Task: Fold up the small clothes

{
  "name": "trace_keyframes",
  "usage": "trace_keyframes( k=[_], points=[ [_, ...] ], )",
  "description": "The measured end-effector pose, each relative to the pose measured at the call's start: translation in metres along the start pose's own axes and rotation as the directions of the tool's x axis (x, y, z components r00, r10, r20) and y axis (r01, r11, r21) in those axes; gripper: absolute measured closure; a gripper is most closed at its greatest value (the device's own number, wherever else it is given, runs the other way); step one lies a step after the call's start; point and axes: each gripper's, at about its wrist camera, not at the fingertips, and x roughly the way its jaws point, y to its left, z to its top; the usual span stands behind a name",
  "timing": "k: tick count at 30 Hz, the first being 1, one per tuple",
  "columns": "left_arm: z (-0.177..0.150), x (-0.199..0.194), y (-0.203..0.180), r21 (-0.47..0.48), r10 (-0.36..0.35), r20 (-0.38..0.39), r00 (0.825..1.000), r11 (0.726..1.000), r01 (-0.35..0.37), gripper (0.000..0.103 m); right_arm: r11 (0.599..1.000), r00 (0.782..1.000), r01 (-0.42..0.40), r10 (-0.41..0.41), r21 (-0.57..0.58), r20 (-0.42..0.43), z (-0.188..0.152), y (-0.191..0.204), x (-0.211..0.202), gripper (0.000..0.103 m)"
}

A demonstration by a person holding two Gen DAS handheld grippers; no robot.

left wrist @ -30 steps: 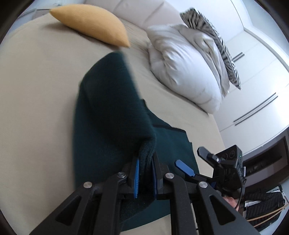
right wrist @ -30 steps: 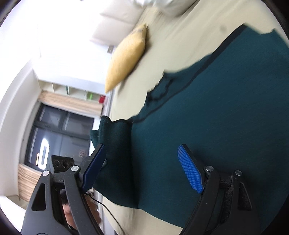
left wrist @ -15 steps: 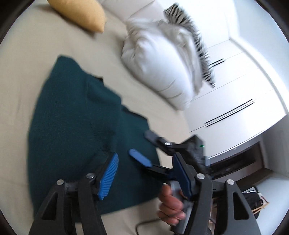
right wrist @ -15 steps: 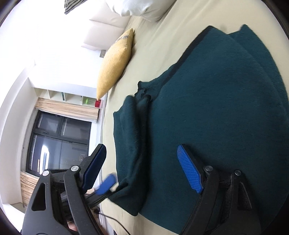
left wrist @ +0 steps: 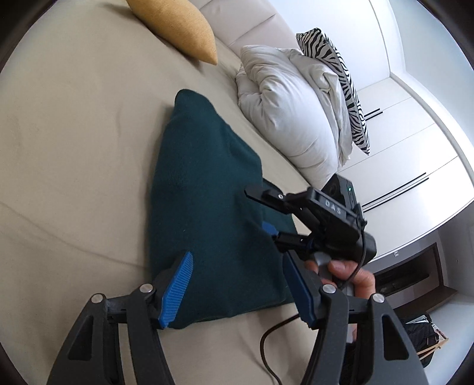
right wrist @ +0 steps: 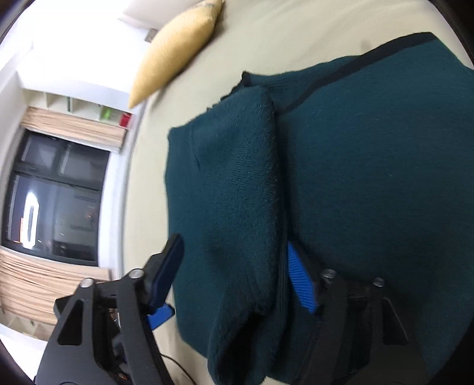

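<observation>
While both claws gape, right claw (left wrist: 268, 211) overlaps sweater (left wrist: 207, 213) nr pillow (left wrist: 291, 117).

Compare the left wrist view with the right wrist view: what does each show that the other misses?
Only the left wrist view shows the white duvet, zebra pillow, wardrobe doors and the hand holding the right gripper. Only the right wrist view shows the dark window and the sleeve folded over the garment's body. Both show the green sweater, yellow cushion, beige bed and the open left gripper.
</observation>
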Motion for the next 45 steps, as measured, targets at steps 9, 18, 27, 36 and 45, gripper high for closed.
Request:
trace_keyframes(
  k=[9, 18, 27, 36, 45],
  points=[
    [0.001, -0.006, 0.004, 0.031, 0.048, 0.007, 0.999, 0.998, -0.048, 0.038, 0.997, 0.996, 0.067, -0.065, -0.037, 0.062, -0.002, 0.0, -0.016, 0.092],
    [0.008, 0.016, -0.029, 0.164, 0.119, -0.017, 0.993, 0.98, -0.114, 0.037, 0.994, 0.986, 0.105, -0.098, -0.043, 0.137, -0.006, -0.032, -0.073, 0.092],
    [0.008, 0.064, -0.077, 0.335, 0.202, -0.03, 0.979, 0.925, -0.18, 0.037, 0.99, 0.971, 0.138, -0.138, 0.016, 0.195, -0.014, -0.083, -0.13, 0.092],
    [0.016, 0.112, -0.109, 0.428, 0.234, -0.018, 0.972, 0.88, -0.204, 0.037, 0.986, 0.963, 0.164, -0.169, 0.039, 0.21, -0.02, -0.109, -0.173, 0.092],
    [0.007, 0.153, -0.093, 0.489, 0.305, -0.024, 0.952, 0.834, -0.255, 0.036, 0.996, 0.974, 0.045, -0.061, 0.081, 0.217, -0.037, -0.165, -0.163, 0.094]
  ],
)
